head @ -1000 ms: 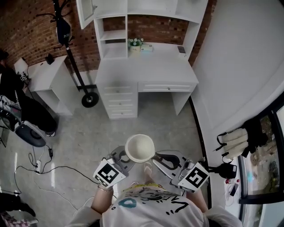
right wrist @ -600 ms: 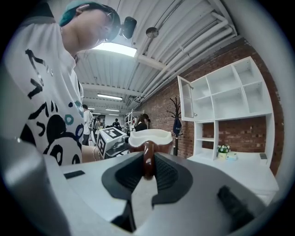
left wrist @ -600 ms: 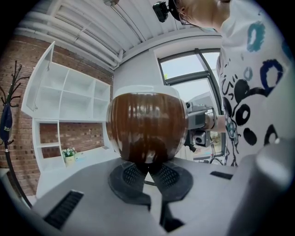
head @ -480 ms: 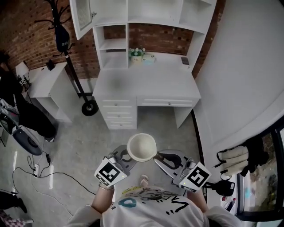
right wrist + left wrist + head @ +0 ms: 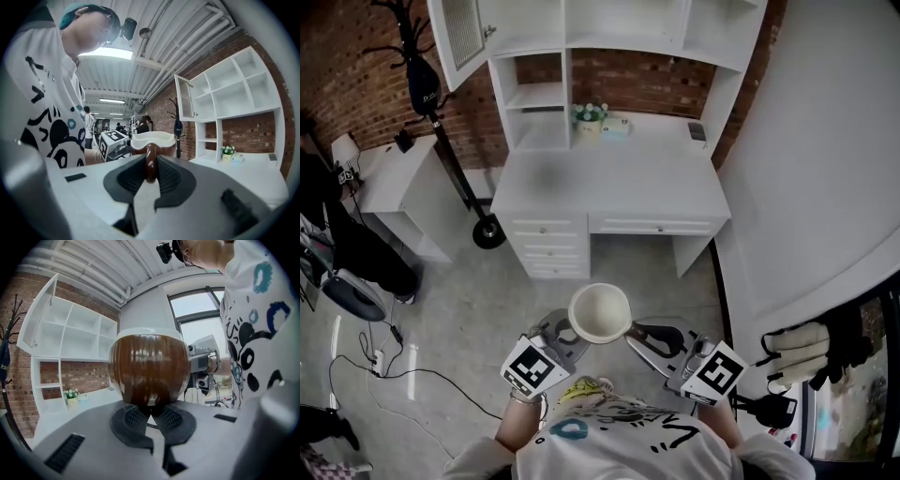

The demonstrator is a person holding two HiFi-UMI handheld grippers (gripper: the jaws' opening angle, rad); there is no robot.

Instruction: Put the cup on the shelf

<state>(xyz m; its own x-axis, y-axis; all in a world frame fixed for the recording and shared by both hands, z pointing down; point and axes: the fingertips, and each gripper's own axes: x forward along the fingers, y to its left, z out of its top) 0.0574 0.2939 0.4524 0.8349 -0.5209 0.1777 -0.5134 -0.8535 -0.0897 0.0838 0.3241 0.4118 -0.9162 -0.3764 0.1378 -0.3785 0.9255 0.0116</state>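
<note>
A brown cup with a white inside hangs in front of me between both grippers, over the floor. My left gripper is shut on the cup's lower body, which fills the left gripper view just beyond the gripper. My right gripper is shut on the cup's brown handle, and the cup's white rim shows behind it. The white shelf unit stands on a white desk ahead of me, with open compartments.
A small flower pot and a small box stand at the back of the desk, with a dark item at its right. A scooter, a coat rack and a white side table stand to the left. Cables lie on the floor.
The desk and shelves have come nearer and lower in the head view. The cup stays held between both grippers in the same place.
</note>
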